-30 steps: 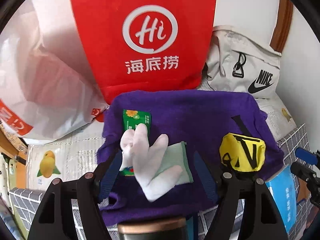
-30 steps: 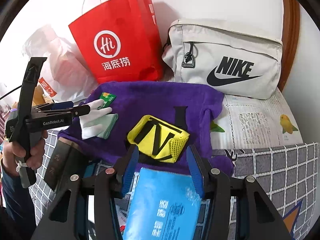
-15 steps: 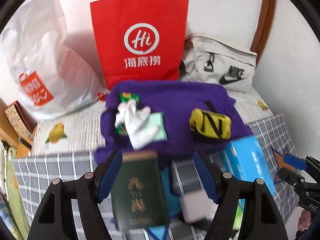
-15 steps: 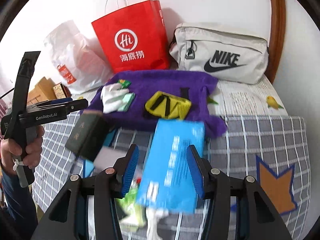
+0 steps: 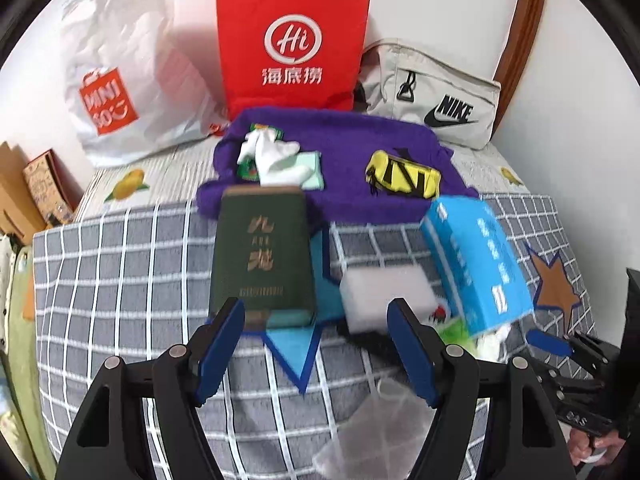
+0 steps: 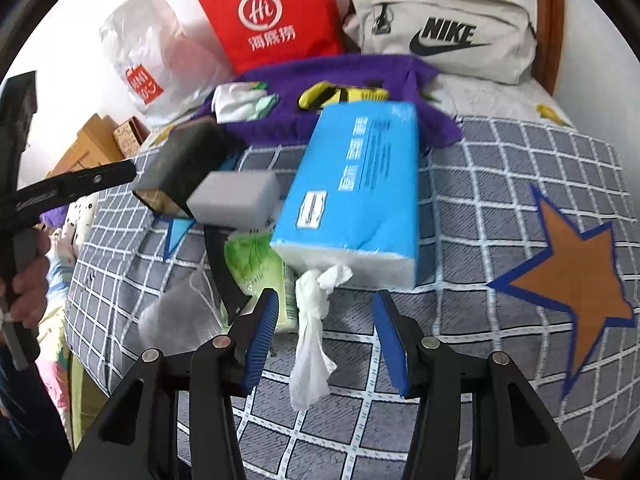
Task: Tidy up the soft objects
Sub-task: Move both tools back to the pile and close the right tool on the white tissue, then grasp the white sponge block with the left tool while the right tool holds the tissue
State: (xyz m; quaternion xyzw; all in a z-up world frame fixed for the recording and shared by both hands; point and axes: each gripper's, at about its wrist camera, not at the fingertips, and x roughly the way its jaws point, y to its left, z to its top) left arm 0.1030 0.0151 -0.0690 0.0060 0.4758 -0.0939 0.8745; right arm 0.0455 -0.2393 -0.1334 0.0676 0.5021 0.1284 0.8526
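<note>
The soft items lie in two groups on a bed covered by a grey checked blanket [image 5: 120, 264]. Toward the far edge, a purple towel [image 5: 348, 148] is spread flat and carries a white glove [image 5: 276, 160] on a pale green cloth [image 5: 314, 168], with a yellow-and-black pouch [image 5: 402, 174] well apart to its right. Nearer the front edge are a blue tissue pack [image 6: 360, 184] with a white tissue [image 6: 314, 320] trailing from its near end, a white sponge block [image 5: 386, 296], a dark green booklet [image 5: 262, 252], a green packet [image 6: 256, 264] and a translucent mesh bag [image 5: 368, 428]; these appear motion-blurred. A red paper bag [image 5: 292, 40], a white plastic bag [image 5: 120, 64] and a grey Nike bag [image 5: 436, 96] stand against the wall at the far edge. The left gripper [image 5: 316, 344] is held level above the blanket, jaws spread wide, nothing between them, aimed between the booklet and the sponge block. The right gripper [image 6: 324, 336] is likewise spread, holding nothing, with the trailing tissue lying between its fingers. Compared with one second ago, both cameras have pulled back from the towel toward the front edge, so the near group is now in view; the glove and pouch remain where they were on the towel.
</note>
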